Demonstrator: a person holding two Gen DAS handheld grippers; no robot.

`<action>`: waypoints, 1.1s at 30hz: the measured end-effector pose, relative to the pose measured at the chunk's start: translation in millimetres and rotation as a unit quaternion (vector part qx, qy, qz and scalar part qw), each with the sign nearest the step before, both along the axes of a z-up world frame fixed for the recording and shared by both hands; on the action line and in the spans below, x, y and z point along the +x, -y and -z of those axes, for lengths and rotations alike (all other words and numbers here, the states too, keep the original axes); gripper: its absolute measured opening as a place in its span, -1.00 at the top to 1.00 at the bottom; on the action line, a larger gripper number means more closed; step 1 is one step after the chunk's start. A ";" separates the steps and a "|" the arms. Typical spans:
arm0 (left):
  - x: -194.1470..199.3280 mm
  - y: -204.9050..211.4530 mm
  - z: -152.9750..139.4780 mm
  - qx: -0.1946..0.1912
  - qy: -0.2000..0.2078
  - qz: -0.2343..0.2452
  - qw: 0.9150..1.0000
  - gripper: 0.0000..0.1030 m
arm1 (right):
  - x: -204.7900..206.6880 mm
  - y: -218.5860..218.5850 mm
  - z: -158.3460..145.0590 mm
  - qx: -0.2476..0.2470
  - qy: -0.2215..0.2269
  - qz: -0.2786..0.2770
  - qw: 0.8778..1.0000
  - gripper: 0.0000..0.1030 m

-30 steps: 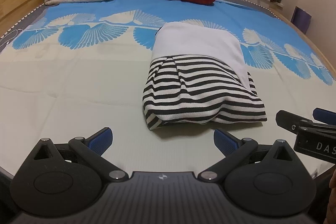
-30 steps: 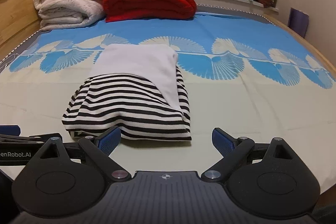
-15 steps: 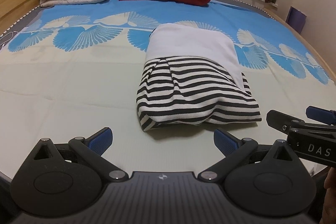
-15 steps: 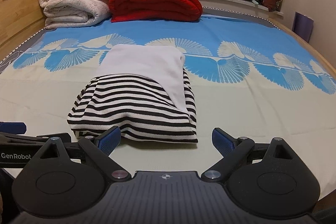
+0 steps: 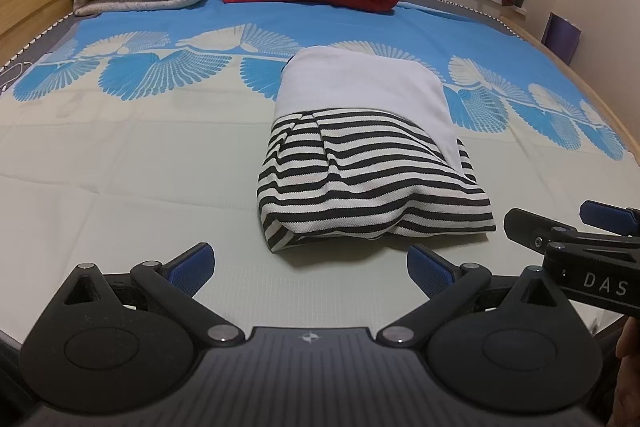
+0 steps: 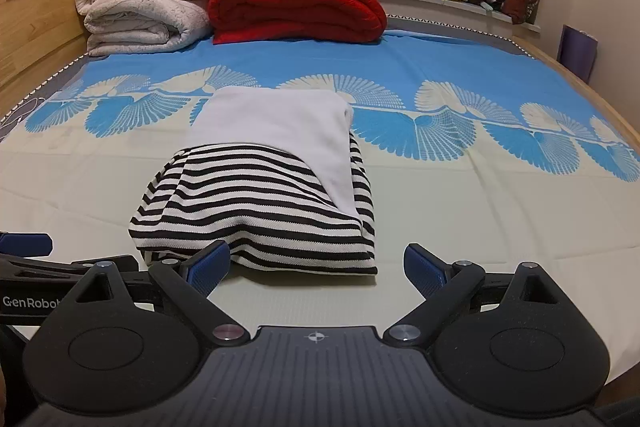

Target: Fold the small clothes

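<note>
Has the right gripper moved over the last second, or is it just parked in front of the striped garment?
Yes. In its own view the red blanket sits lower and larger, and the striped garment lies lower, so the open right gripper has tilted upward and edged forward.

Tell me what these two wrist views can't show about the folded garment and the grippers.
- Folded garment: its underside and inner layers, hidden by its own top fold, both views.
- Right gripper in left view: cut off by the right edge.
- Left gripper in right view: cut off by the left edge.
</note>
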State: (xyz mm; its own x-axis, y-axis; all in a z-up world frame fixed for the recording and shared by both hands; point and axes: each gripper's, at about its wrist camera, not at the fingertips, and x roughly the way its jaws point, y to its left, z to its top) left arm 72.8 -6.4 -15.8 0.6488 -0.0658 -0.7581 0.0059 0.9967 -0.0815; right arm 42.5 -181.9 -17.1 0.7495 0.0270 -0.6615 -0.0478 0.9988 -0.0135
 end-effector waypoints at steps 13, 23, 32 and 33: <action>0.2 0.4 0.2 -0.001 0.000 0.000 1.000 -0.99 | 0.4 0.6 0.3 0.001 -0.001 0.001 1.000 -0.82; 1.1 0.2 0.9 -0.001 0.000 0.003 1.000 -0.99 | 1.3 0.5 0.8 0.002 -0.003 0.004 1.000 -0.82; 1.7 0.4 1.0 -0.001 0.000 0.005 1.000 -0.99 | 1.4 0.8 0.8 0.003 -0.004 0.006 1.000 -0.82; 1.8 0.9 1.0 -0.001 0.000 0.005 1.000 -0.99 | 1.4 0.8 0.8 0.003 -0.004 0.006 1.000 -0.82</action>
State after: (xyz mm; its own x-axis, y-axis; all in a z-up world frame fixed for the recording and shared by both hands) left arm 74.6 -7.3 -16.8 0.6487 -0.0730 -0.7575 0.0151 0.9964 -0.0831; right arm 43.9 -182.7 -17.9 0.7448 0.0226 -0.6669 -0.0365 0.9993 -0.0069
